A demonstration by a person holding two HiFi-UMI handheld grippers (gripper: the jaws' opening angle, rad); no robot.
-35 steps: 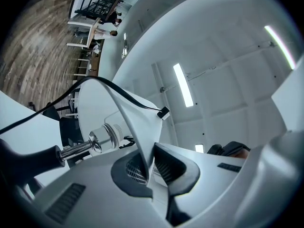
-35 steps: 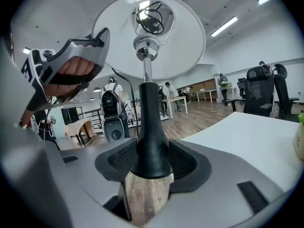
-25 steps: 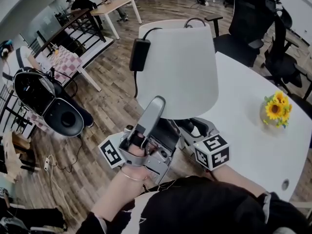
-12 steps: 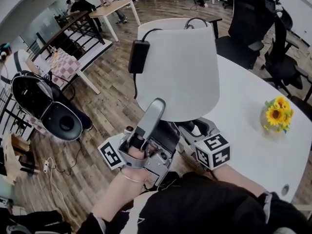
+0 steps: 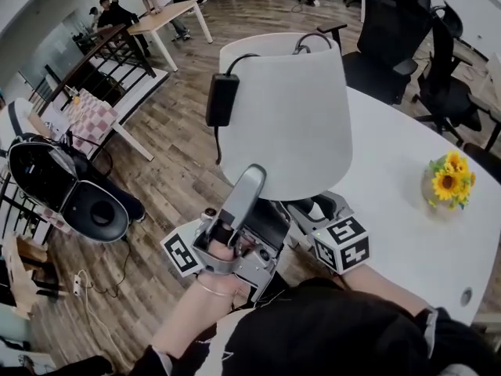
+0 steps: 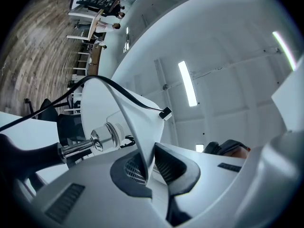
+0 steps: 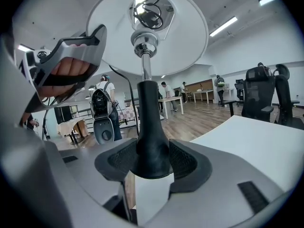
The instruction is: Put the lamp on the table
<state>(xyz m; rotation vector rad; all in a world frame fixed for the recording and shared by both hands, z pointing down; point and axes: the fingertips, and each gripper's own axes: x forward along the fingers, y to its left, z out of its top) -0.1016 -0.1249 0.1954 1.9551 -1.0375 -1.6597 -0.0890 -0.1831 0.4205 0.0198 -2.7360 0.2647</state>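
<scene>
Lamp (image 5: 286,116) is up in front of the person, its big white shade (image 5: 301,151) filling the middle of the head view — half over the wood floor (image 5: 176,167), half over the white bench (image 5: 407,233). From above the shade hides the stem and foot entirely, so whether the foot touches the bench cannot be told. Left claw (image 6: 151,161) is pinched tight on the thin lower rim of the shade; in the head view its tips vanish under that rim. Right claw (image 7: 152,159) is clamped on the black stem (image 7: 148,120) — below the pads the stem is cut off, foot out of sight. A black power brick (image 5: 222,99) hangs on its cord against the shade's left side. Sunflowers (image 5: 448,180) stand well apart on the bench's right, their vase hard to make out.
</scene>
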